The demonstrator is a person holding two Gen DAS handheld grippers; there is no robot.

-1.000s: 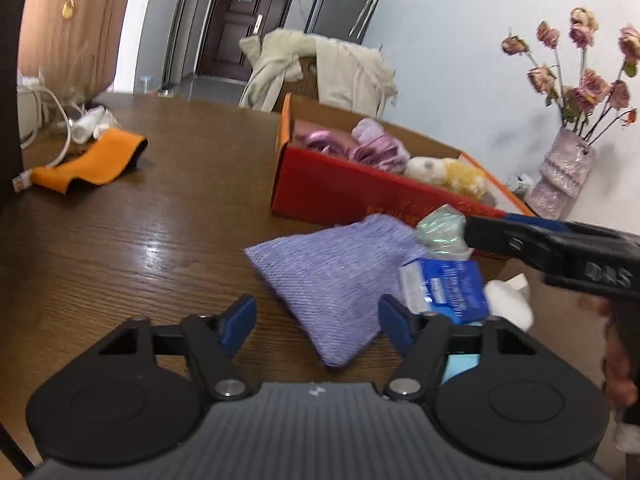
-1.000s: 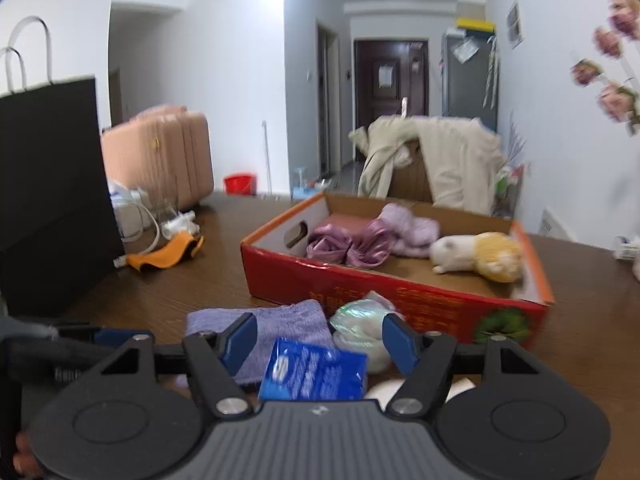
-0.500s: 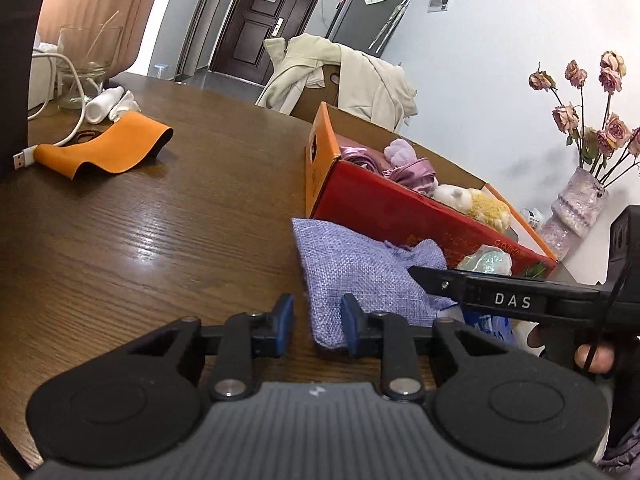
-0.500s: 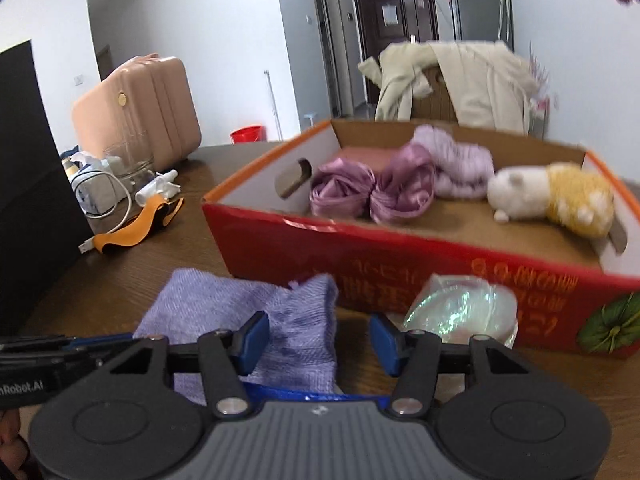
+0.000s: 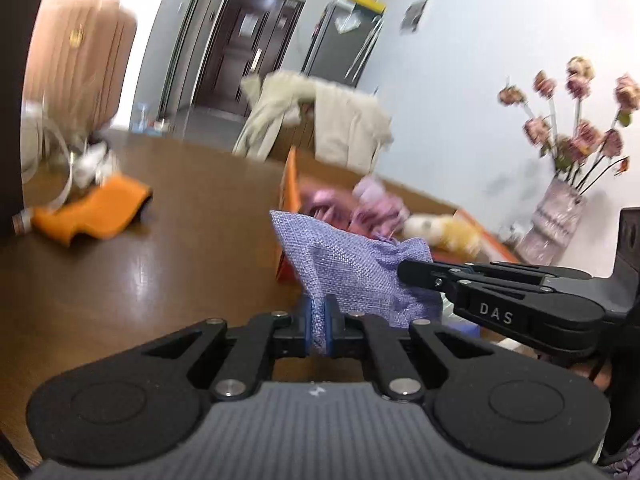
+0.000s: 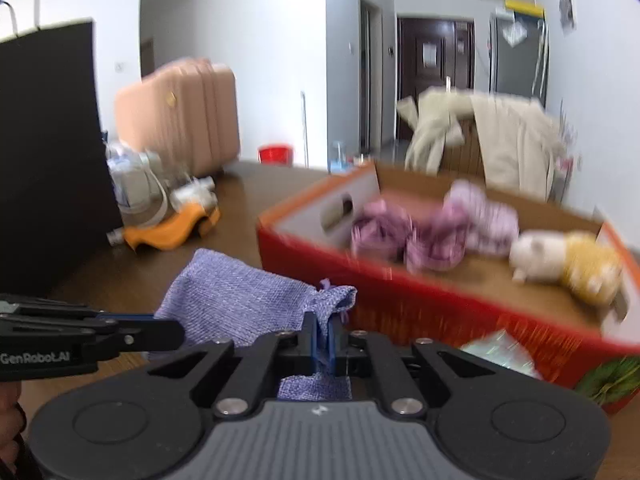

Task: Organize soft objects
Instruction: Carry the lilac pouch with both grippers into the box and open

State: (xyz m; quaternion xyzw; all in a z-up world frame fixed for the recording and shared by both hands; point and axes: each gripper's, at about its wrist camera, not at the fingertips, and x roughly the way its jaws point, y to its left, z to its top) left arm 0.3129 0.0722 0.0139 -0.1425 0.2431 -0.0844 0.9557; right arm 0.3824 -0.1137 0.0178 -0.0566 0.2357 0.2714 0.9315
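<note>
Between both tools' pads, lavender pouch (image 5: pixel 352 264)

Readable markings: you can make out "DAS" in pale letters on the side of the right gripper (image 5: pixel 404 272) — and "GenRobot.AI" on the side of the left gripper (image 6: pixel 176 334). Print on the red box (image 6: pixel 440 312) front is too blurred to read.

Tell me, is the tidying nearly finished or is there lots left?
Some is done: the pink scrunchies and the plush toy lie in the red box. In hand: the left gripper and the right gripper both pinch the purple pouch, lifted by the box. Left: the shiny packet in front of the box, and perhaps the orange cloth farther off.
</note>
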